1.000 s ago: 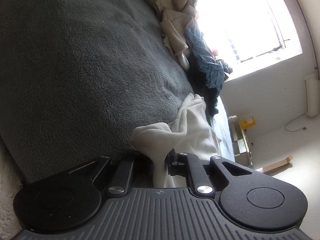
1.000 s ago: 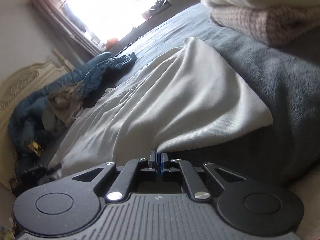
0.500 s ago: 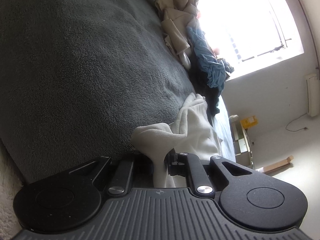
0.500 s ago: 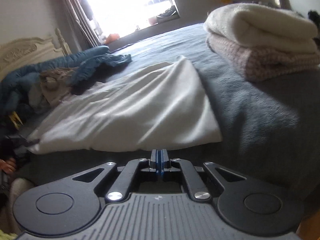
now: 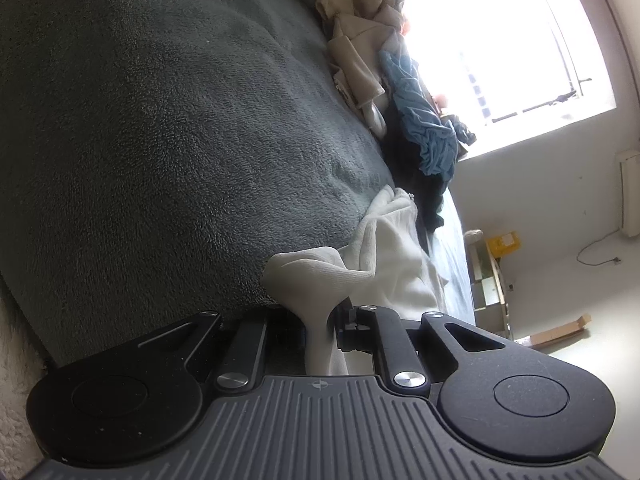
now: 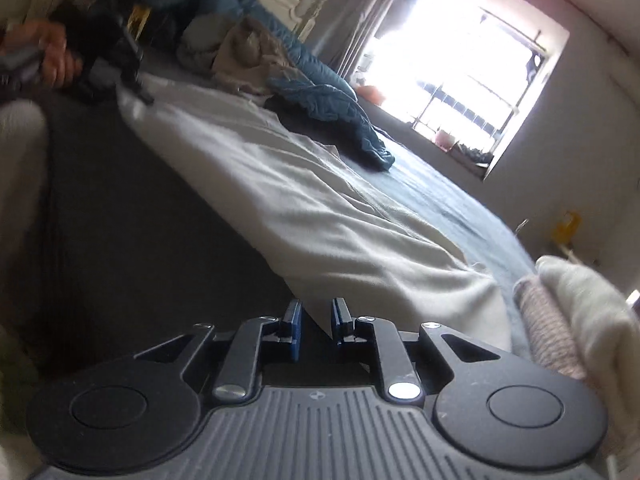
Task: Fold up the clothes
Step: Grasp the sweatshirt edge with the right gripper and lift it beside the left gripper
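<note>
White garment [image 6: 320,216] on grey blanket [image 5: 160,128]: left gripper [image 5: 320,320] pinching one corner; right gripper [image 6: 316,320], jaws just parted, empty, beside opposite corner. Step: mid-fold. Next: likely right grasps that corner.

Your left gripper [image 5: 320,320] is matte black: a ribbed grey-black plate nearest the lens, with a small crosshair mark at the centre of its far edge. A round black disc with a raised circle sits on each side. Two flat linkage bars run out to the fingers, each pinned by a bright silver screw, beside triangular cut-out arms. Your right gripper [image 6: 316,324] has the same build, and its finger pads [image 6: 295,326] are blue. At far left, your hand [image 6: 56,60] wraps a grey handle, blurred.
</note>
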Available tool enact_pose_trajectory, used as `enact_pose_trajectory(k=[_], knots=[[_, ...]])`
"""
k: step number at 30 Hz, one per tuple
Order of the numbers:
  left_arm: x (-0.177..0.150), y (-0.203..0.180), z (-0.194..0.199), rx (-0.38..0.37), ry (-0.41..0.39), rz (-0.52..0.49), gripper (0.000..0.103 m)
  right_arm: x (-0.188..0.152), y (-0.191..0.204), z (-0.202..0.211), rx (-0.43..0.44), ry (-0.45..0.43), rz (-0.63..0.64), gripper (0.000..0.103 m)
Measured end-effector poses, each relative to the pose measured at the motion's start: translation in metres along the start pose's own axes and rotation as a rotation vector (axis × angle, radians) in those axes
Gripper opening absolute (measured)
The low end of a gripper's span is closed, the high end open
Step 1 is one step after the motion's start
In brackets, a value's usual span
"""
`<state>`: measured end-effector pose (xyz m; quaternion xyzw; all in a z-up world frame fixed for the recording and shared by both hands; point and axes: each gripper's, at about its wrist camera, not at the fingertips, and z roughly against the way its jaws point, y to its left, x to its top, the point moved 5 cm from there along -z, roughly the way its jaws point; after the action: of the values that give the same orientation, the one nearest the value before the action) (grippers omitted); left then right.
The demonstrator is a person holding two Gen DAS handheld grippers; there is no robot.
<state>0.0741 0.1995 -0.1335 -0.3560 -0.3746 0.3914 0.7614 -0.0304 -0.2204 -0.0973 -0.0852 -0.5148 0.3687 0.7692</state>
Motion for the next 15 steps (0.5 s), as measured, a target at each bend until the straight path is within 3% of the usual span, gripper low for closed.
enact_pose_trajectory(k=[5,10,13,15], knots=[[0.000,0.001,-0.003,0.000,0.003,0.005,0.012,-0.026,-0.037,0.020,-0.054,0.047,-0.207,0.016],[-0.001,0.001,-0.002,0.004,0.001,0.004,0.012,-0.075,-0.125,0.037,-0.118,0.072,-0.728,0.017],[-0.001,0.000,0.000,0.007,-0.001,0.002,0.012,-0.100,-0.163,0.040,-0.090,0.036,-0.967,0.020],[-0.002,0.000,0.001,0.008,-0.003,0.005,0.012,-0.112,-0.176,0.036,-0.028,0.027,-1.052,0.024]])
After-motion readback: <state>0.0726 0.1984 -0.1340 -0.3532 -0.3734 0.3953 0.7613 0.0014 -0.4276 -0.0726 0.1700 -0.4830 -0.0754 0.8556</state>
